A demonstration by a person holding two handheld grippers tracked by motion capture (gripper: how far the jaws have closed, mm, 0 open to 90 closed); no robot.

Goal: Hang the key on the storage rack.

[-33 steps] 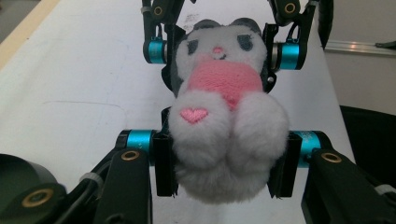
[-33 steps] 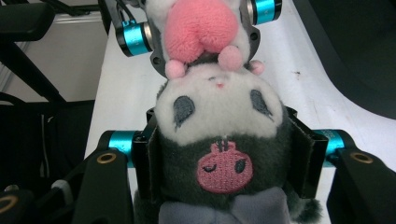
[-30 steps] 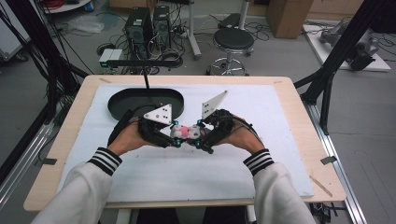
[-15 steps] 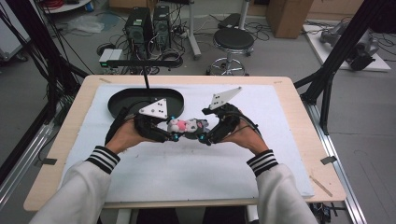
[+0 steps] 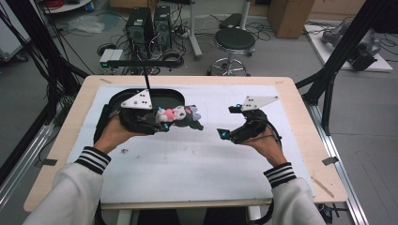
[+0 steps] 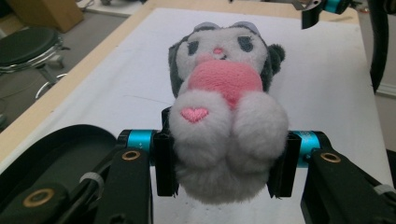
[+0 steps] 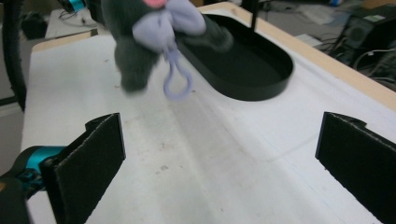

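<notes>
A grey and white plush toy (image 5: 179,114) with a pink belly hangs just above the table, next to the black oval tray (image 5: 164,96). My left gripper (image 5: 164,121) is shut on its lower body, and in the left gripper view the pads squeeze the white legs of the plush toy (image 6: 224,116). My right gripper (image 5: 227,122) stands wide open to the right of the toy; its jaws have just opened and nothing is between them. In the right gripper view the plush toy (image 7: 140,37) and its lavender loop (image 7: 177,81) hang ahead of the right gripper (image 7: 219,158), near the tray (image 7: 252,70).
A white mat (image 5: 197,164) covers most of the wooden table (image 5: 305,140). A thin black pole (image 5: 146,80) rises at the tray's far side. Beyond the table stand a stool (image 5: 233,42) and computer cases (image 5: 148,23) on the floor.
My right gripper has let go of the plush toy, opened and moved off to the right. My left gripper has carried the toy left and slightly up, toward the tray.
</notes>
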